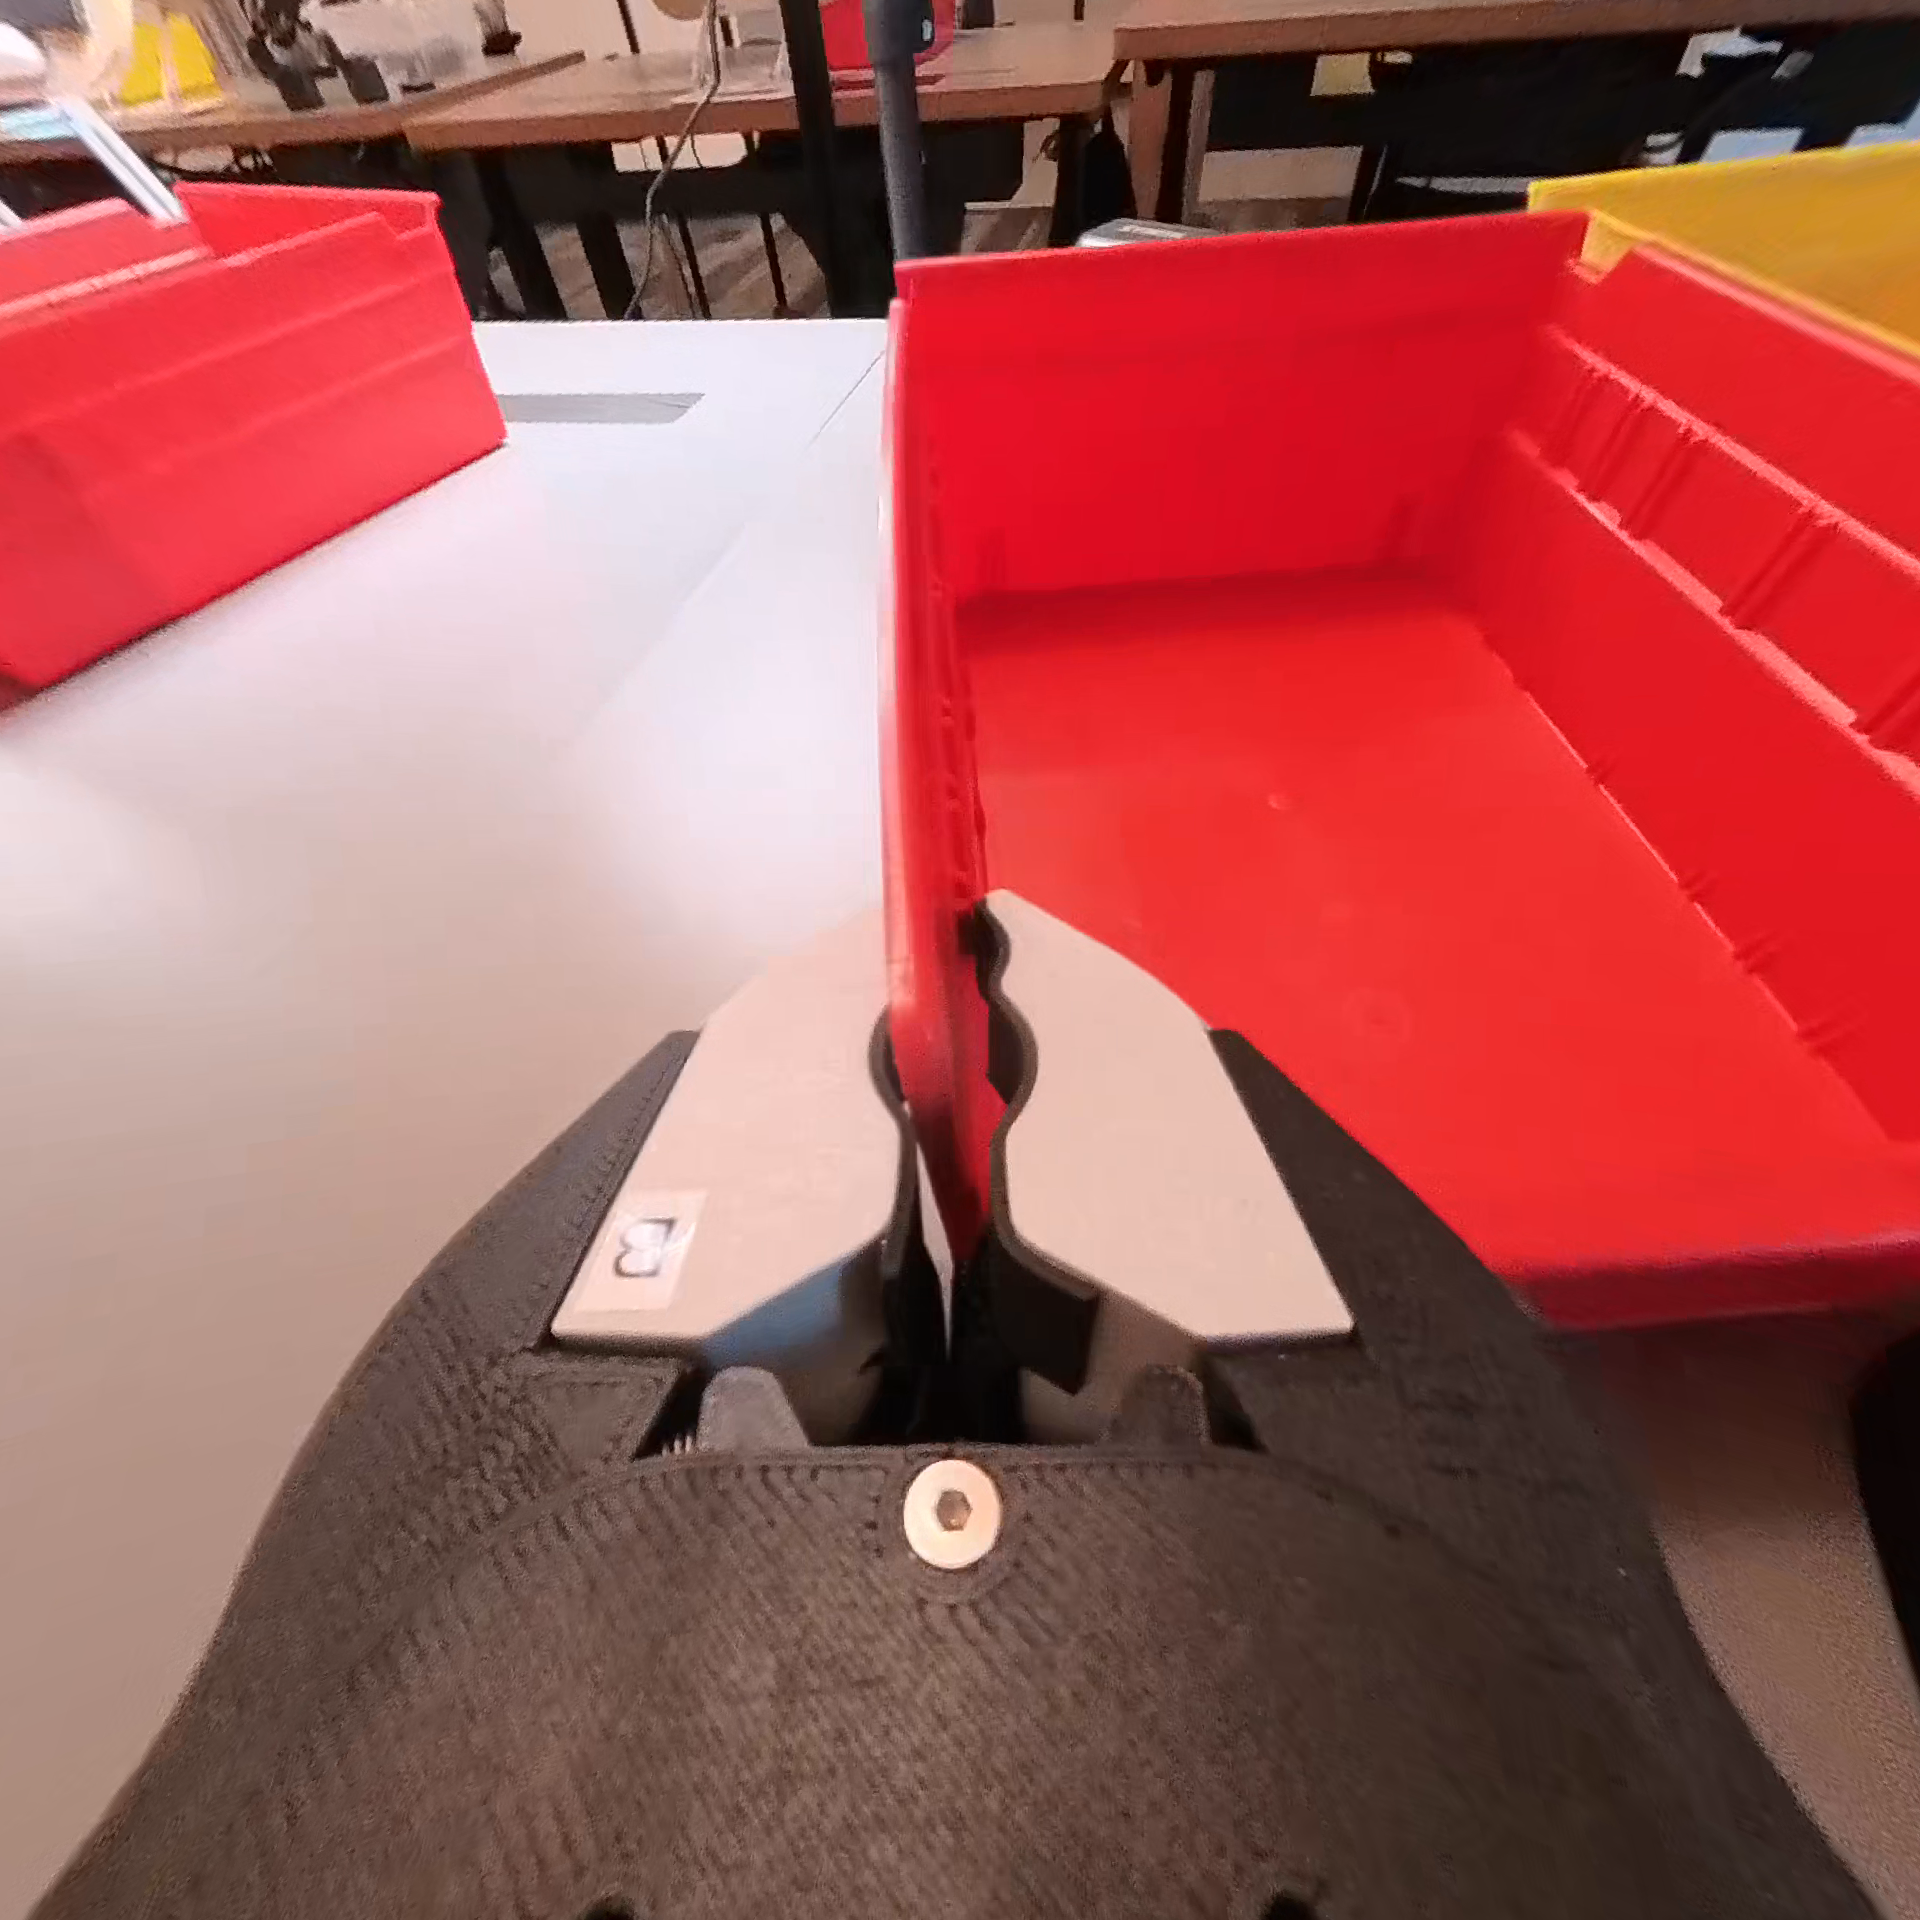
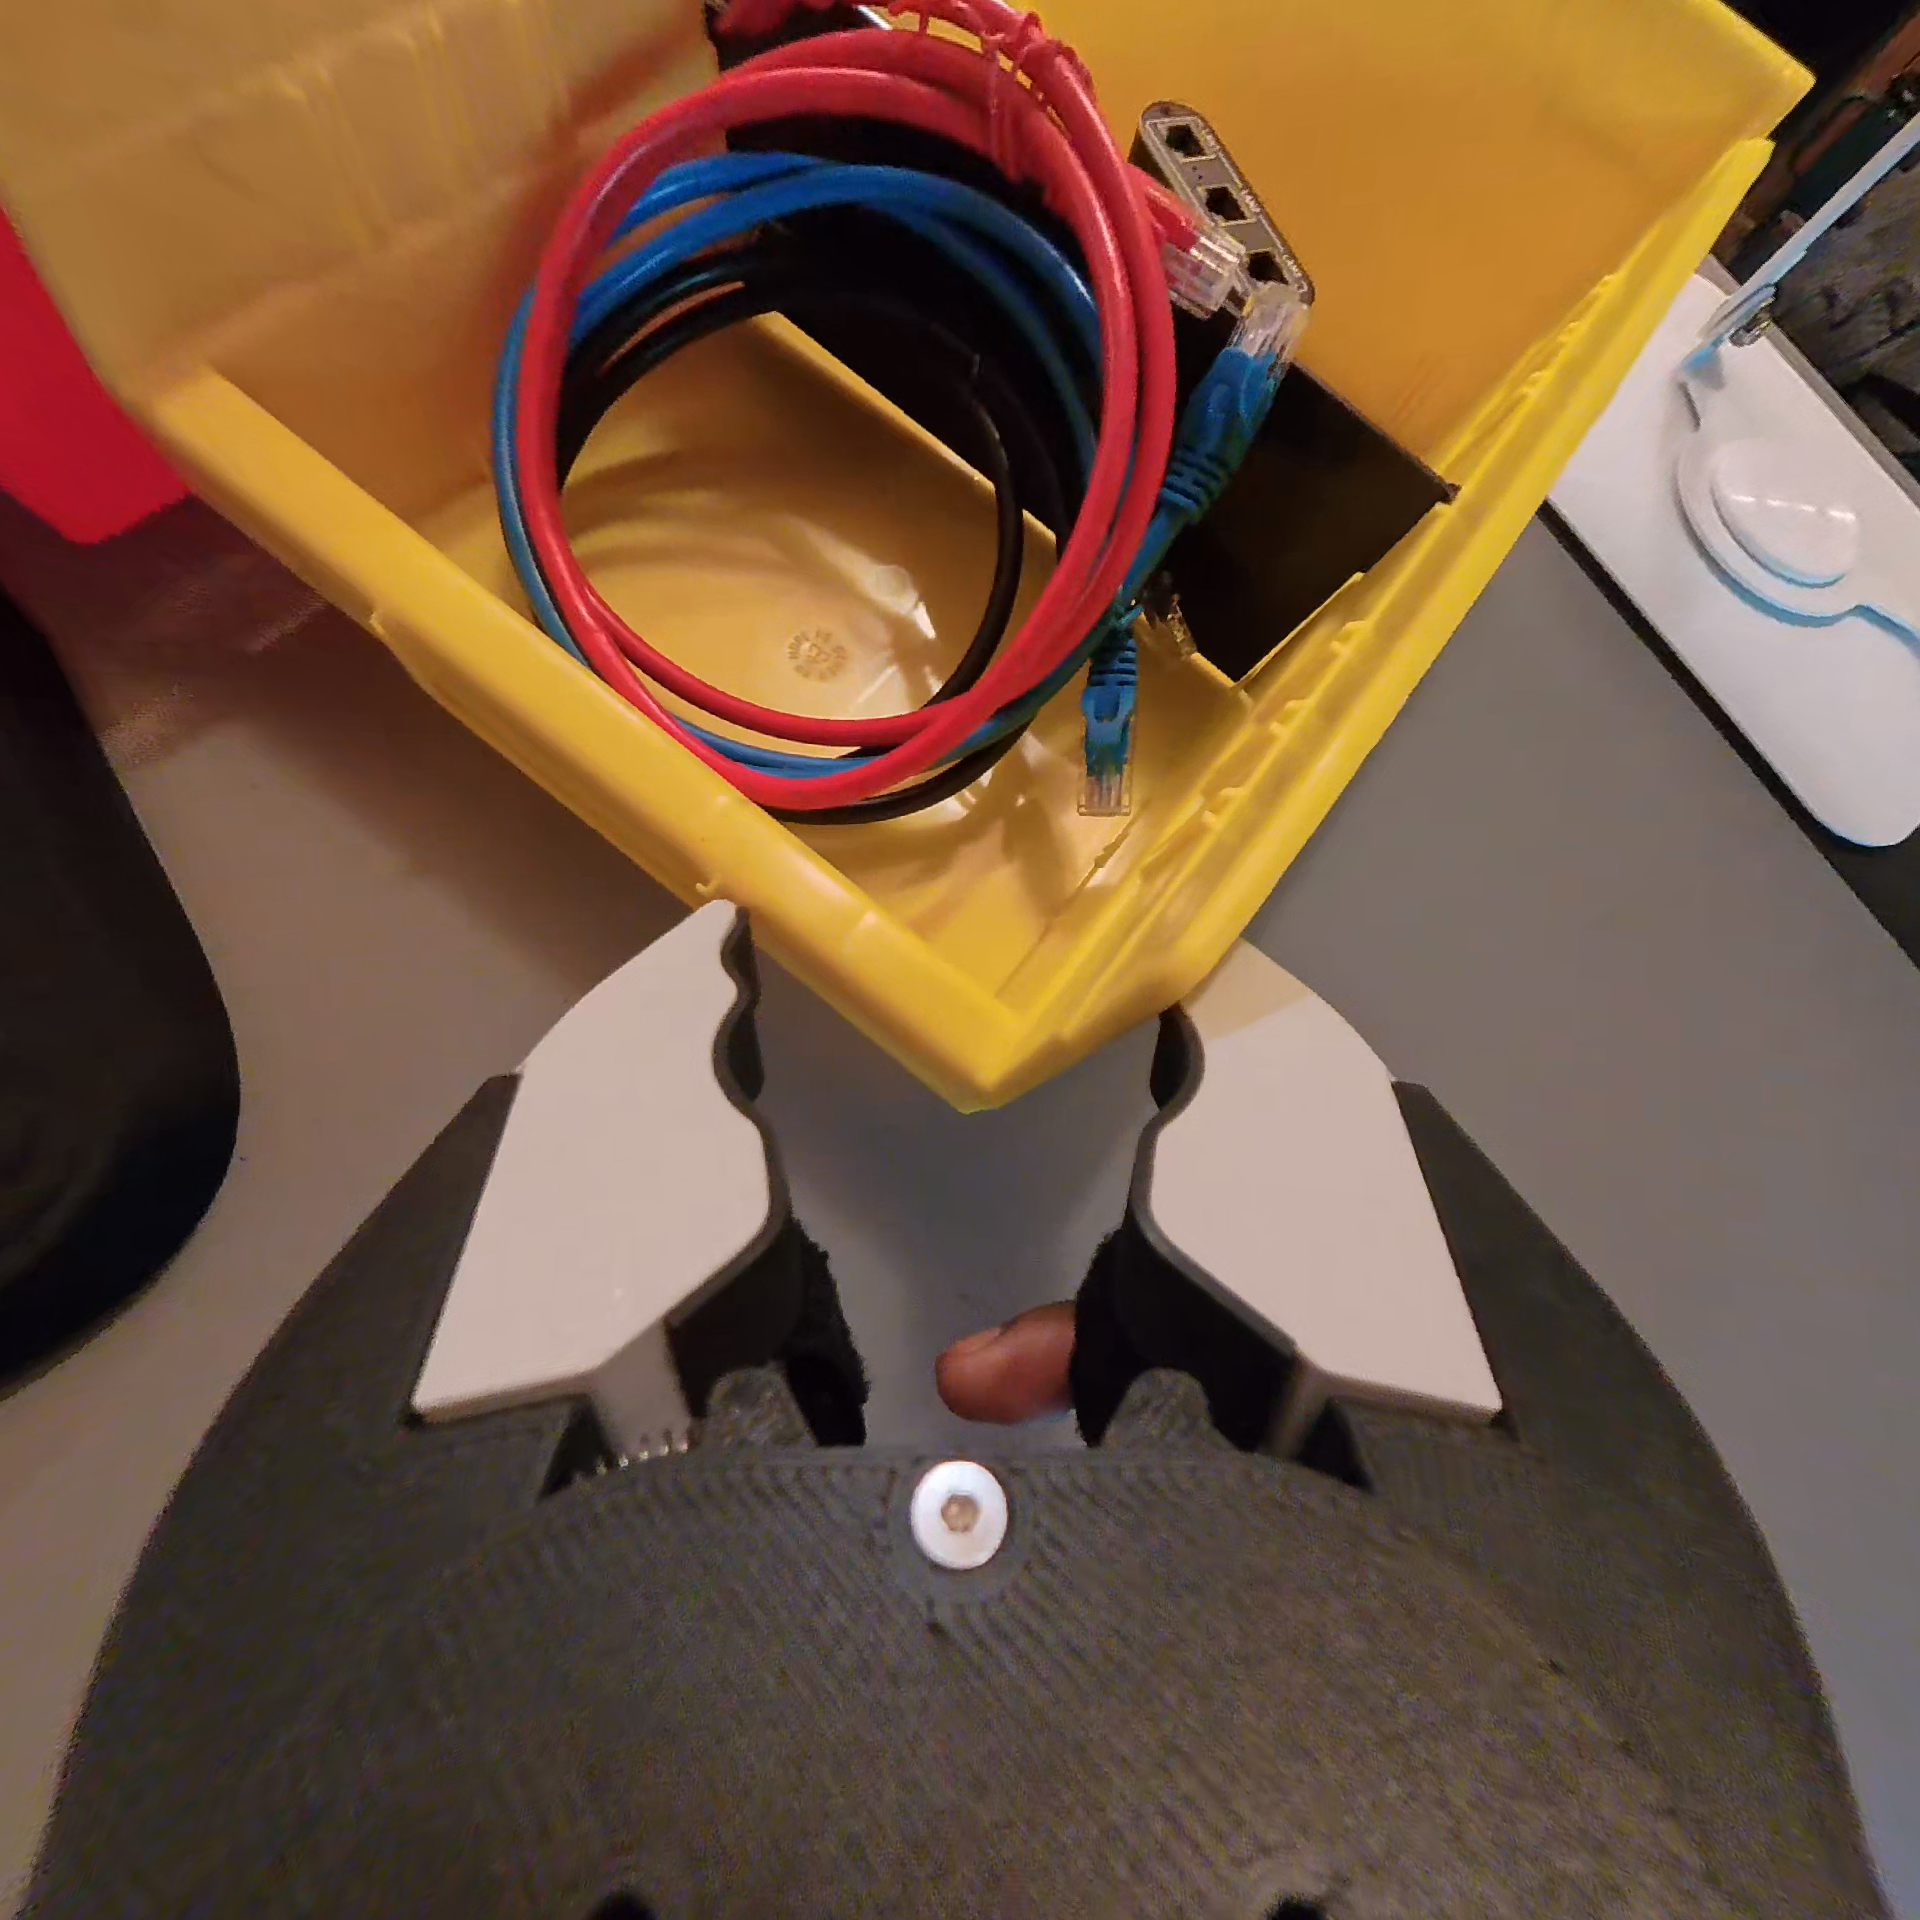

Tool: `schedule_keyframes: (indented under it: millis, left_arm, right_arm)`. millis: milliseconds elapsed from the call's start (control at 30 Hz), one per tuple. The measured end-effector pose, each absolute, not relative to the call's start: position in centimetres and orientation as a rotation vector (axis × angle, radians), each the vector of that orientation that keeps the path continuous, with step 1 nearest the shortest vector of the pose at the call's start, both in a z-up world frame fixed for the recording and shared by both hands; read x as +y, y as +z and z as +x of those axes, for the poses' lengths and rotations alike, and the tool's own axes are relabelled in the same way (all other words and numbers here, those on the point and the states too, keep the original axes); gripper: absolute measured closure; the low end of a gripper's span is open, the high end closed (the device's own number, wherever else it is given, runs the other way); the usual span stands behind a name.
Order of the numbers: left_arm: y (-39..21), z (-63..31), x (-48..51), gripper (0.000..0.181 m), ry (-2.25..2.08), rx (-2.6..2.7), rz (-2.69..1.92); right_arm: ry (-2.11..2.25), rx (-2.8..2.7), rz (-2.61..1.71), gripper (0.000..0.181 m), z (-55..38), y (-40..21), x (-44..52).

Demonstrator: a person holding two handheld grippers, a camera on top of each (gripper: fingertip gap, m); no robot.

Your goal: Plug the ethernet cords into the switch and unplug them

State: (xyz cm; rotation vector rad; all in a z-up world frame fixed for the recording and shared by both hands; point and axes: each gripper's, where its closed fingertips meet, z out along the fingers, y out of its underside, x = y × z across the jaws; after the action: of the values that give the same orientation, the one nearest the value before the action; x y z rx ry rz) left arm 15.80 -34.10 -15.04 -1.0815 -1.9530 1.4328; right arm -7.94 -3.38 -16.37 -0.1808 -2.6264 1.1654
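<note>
Cords (image 2: pixel 831 468) coiled beside the switch (image 2: pixel 1226 197) in the yellow bin (image 2: pixel 582 727): we keep the left gripper (image 1: pixel 940 1039) clamped on the red bin (image 1: pixel 1351 831) wall and bring the wide-open right gripper (image 2: pixel 951 1023) squarely onto 1 plug.

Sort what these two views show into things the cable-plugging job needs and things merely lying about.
Needed: red cord, blue cord, black cord, switch, all in the yellow bin; open right gripper.

Lying about: empty red bin clamped by the left gripper, second red bin, white object.
</note>
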Motion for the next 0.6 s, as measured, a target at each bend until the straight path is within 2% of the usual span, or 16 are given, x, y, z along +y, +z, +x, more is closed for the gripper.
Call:
schedule_keyframes:
  millis: [233,533,600]
  left_arm:
    - [-15.4,20.7,-33.6,0.174,1.33,-2.037,-1.172]
    - [-15.5,26.0,-33.7,0.175,1.255,-2.137,-1.074]
    - [-15.5,26.7,-33.2,0.175,1.252,-2.142,-1.037]
  right_arm:
    - [1.189,-2.617,-0.164,0.108,-8.0,-16.3,-4.2]
    - [1.251,-2.657,0.012,0.129,-5.7,-16.5,-7.8]
    - [1.226,-2.679,-0.025,0.125,-5.2,-16.5,-8.1]
